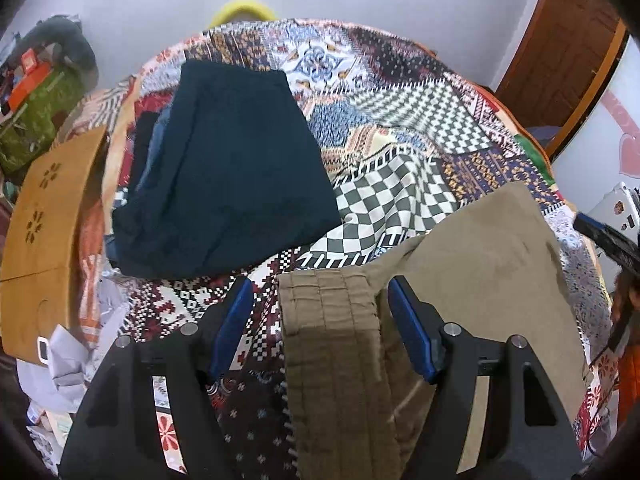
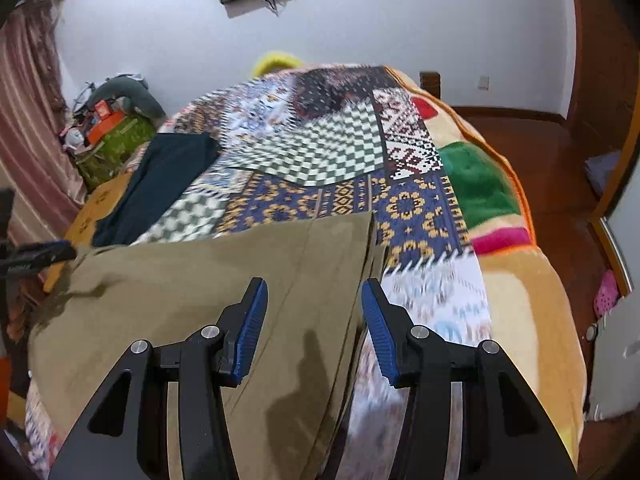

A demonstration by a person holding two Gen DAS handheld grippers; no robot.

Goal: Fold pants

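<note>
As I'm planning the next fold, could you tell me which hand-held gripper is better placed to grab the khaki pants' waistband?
Probably left. The left hand-held gripper stands open with the khaki pants' waistband between its pads; the right hand-held gripper faces plain fabric near their side edge.

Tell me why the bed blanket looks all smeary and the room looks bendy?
Right wrist view: the blanket is streaked with motion blur, the tan pants carry soft shadows. Left wrist view: sharper, though the fisheye lens curves the door and walls.

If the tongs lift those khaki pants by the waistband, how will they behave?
The khaki pants will probably droop; the cloth already lies soft and creased on the bedspread. The stitched waistband looks thicker, likely a firmer hold. They may drag on the bedspread.
</note>
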